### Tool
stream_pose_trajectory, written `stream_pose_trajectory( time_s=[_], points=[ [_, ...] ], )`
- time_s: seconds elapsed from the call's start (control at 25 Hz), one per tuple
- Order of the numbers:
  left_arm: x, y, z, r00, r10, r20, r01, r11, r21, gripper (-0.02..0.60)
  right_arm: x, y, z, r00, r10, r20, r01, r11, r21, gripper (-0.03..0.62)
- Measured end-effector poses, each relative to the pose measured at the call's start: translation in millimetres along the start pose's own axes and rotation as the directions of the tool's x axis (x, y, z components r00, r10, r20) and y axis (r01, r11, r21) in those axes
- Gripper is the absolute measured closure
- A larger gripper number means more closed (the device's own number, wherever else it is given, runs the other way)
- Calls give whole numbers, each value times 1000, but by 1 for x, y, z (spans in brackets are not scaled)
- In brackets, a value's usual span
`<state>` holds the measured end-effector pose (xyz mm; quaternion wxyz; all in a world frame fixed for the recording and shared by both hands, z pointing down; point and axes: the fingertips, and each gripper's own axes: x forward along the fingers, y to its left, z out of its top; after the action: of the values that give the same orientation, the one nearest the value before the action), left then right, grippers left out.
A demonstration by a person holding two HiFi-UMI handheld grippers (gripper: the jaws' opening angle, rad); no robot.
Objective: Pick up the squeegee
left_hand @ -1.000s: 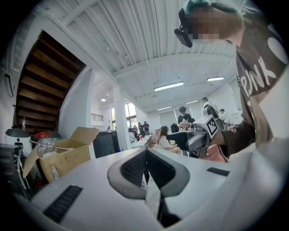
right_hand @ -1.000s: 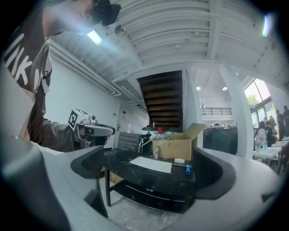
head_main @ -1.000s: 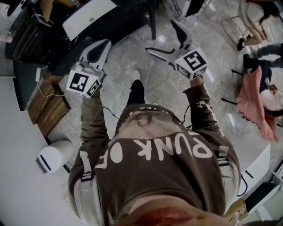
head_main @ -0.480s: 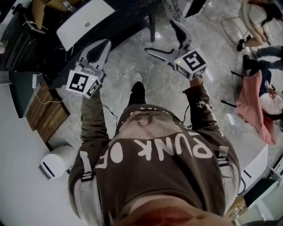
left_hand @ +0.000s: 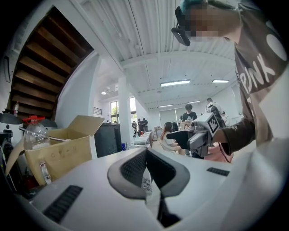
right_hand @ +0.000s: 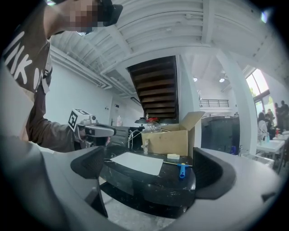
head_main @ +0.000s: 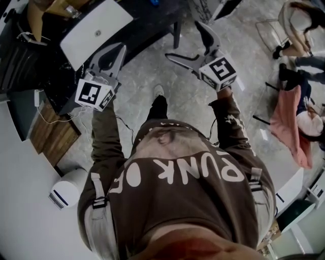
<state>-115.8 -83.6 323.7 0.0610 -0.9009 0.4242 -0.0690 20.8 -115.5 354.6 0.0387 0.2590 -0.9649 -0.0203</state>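
From the head view, the person's brown shirt fills the lower frame and both arms reach toward the top. The left gripper (head_main: 116, 53) is at upper left, over the edge of a dark surface (head_main: 144, 28) that carries a white sheet (head_main: 96, 30) and a cardboard box (head_main: 48, 9). The right gripper (head_main: 184, 41) is at upper centre, above pale marbled floor (head_main: 177, 106). A white round device (head_main: 66, 189) stands at lower left and a pink cloth (head_main: 290, 122) hangs at the right edge. This view shows the right fingers spread, but it does not show clearly how the left ones stand.

The left gripper view shows this. Its fingers (left_hand: 131, 169) are pressed together at lower centre with nothing between them. Beyond them the right gripper shows at mid right. The box is at the left with a red-capped bottle (left_hand: 34, 135) beside it, under a dark wooden stair (left_hand: 40, 72). This view shows neither the top of the surface nor the task's thing.

The right gripper view shows its fingers (right_hand: 88, 163) wide apart and empty. The dark surface lies between and beyond them. The squeegee (right_hand: 183, 170), blue, lies on that surface right of centre, just beside the sheet's right edge and in front of the box. It is well apart from both grippers. The left gripper shows at the left of this view.
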Motion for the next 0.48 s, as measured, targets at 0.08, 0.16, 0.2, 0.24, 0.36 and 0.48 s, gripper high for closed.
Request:
stream_pose_trajectory(
  time_s=[0.08,0.16,0.2,0.24,0.36,0.48],
  points=[
    [8,12,-3,1000,-7,-4,7,1000,-10,580,11,-9,0,1000,-1,-11,1,1000,4,0],
    [16,23,-6,1000,-13,-8,13,1000,-17,580,22,-19,-1,1000,-6,-19,6,1000,13,0],
    [20,29,-8,1000,-16,-10,15,1000,-19,580,28,-24,-1,1000,-8,-18,8,1000,16,0],
    [24,35,-10,1000,-18,-11,18,1000,-22,580,34,-29,-2,1000,-10,-19,11,1000,19,0],
    [33,53,-16,1000,-27,-12,27,999,-33,580,51,-41,-6,999,-16,-34,16,1000,15,0],
    [41,73,-20,999,-37,-9,37,998,-42,580,70,-52,-6,999,-25,-42,25,1000,11,0]
  ],
)
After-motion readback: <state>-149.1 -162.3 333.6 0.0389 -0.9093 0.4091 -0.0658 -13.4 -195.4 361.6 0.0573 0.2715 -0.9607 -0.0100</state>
